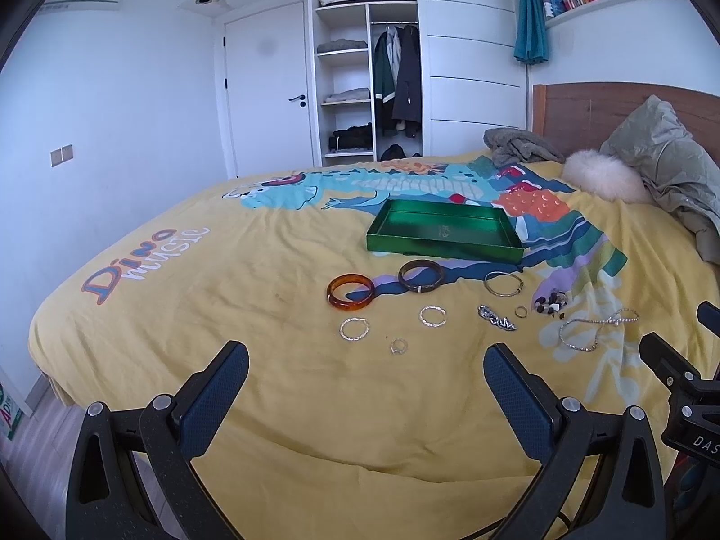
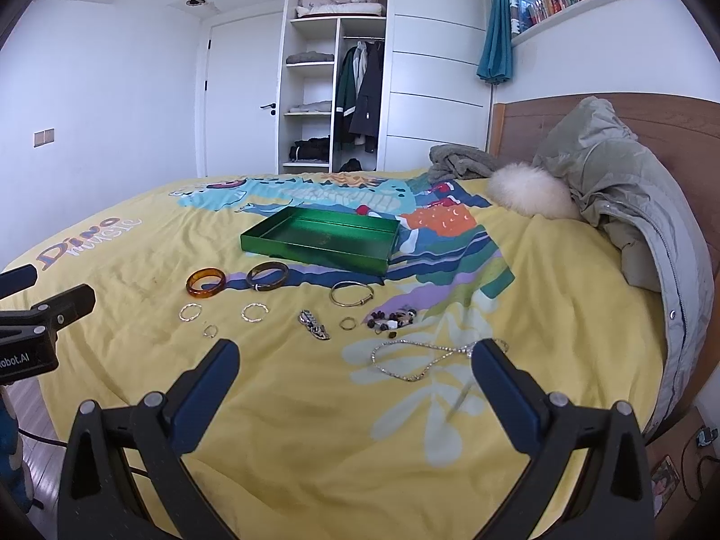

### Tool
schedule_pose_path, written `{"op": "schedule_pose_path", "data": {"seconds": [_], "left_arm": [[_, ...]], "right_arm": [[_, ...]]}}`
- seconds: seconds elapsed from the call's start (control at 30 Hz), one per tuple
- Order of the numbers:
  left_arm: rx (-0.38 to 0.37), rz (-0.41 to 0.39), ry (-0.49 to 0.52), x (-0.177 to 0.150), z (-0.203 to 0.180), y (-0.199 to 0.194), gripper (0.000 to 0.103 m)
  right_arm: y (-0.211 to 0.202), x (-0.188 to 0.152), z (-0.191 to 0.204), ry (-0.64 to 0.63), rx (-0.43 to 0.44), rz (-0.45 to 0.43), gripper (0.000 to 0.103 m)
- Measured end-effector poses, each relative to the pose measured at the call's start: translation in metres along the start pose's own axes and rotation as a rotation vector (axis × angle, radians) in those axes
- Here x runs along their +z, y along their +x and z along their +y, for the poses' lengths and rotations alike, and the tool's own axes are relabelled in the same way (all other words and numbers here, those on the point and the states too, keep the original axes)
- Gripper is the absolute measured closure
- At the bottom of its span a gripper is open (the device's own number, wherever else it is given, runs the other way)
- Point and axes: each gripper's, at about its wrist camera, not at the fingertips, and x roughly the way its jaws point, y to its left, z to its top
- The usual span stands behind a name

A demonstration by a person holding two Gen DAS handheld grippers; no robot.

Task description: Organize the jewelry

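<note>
An empty green tray (image 1: 396,243) (image 2: 315,257) lies on the yellow bedspread. In front of it lie an amber bangle (image 1: 351,293) (image 2: 205,283), a dark bangle (image 1: 421,275) (image 2: 267,275), a thin gold bangle (image 1: 503,285) (image 2: 352,293), two twisted hoops (image 1: 354,328) (image 1: 433,316), small rings (image 1: 398,345) (image 1: 521,312), a silver chain bracelet (image 1: 496,317) (image 2: 314,324), a bead bracelet (image 1: 551,305) (image 2: 392,317) and a silver necklace (image 1: 594,328) (image 2: 418,360). My left gripper (image 1: 366,366) is open above the near bedspread. My right gripper (image 2: 355,364) is open, close to the necklace.
A grey jacket with a fur hood (image 2: 630,207) and a grey blanket (image 2: 459,162) lie by the wooden headboard (image 2: 517,130). An open wardrobe (image 2: 337,72) and a door stand behind the bed. The bed's near edge drops to the floor at left.
</note>
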Motion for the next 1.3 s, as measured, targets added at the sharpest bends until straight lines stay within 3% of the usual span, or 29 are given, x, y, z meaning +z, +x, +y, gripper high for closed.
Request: {"op": "schedule_pose_path", "data": {"seconds": [1.3], "left_arm": [[-0.029, 0.045, -0.039, 0.000, 0.005, 0.011, 0.000]], "right_arm": [[0.014, -0.005, 0.003, -0.001, 0.017, 0.057, 0.000]]}}
